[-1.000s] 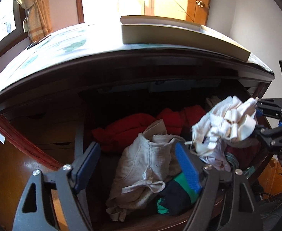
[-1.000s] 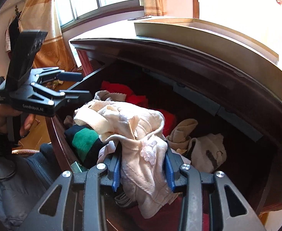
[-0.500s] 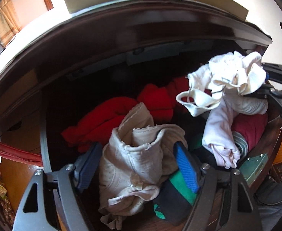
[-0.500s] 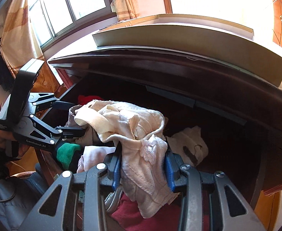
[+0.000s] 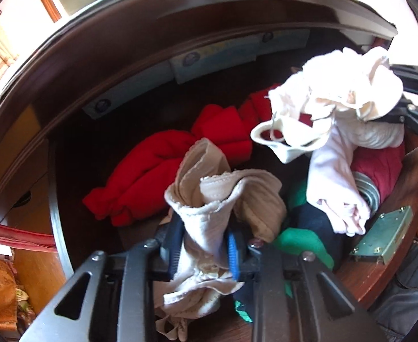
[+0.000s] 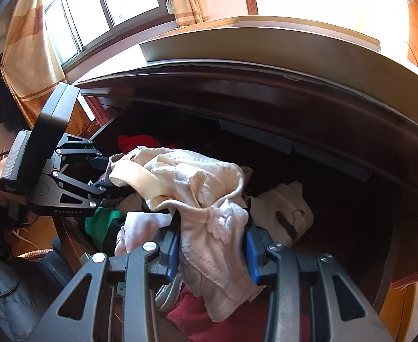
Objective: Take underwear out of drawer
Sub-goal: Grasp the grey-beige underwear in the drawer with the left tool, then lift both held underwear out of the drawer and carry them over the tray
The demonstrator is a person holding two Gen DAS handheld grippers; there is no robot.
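The dark wooden drawer point(image 5: 391, 188) stands open and holds a heap of clothes. My left gripper point(image 5: 204, 249) is shut on a beige piece of underwear point(image 5: 209, 199) at the drawer's front. My right gripper point(image 6: 211, 245) is shut on a cream bundle of underwear point(image 6: 197, 182) and holds it above the drawer's contents. That bundle point(image 5: 337, 102) hangs at the upper right of the left wrist view, with the right gripper point(image 5: 411, 108) behind it. The left gripper point(image 6: 95, 176) shows at the left of the right wrist view.
Red clothes point(image 5: 163, 165), a pale pink garment point(image 5: 331, 182), a green and navy item point(image 5: 303, 236) and a maroon one point(image 5: 379, 168) lie in the drawer. A white garment point(image 6: 283, 211) lies at its right. A flat box point(image 6: 265, 48) sits on the cabinet top above.
My left gripper has closed on the beige underwear, which earlier lay between its open fingers. Both views have moved closer to the drawer; the right gripper still holds the cream bundle.
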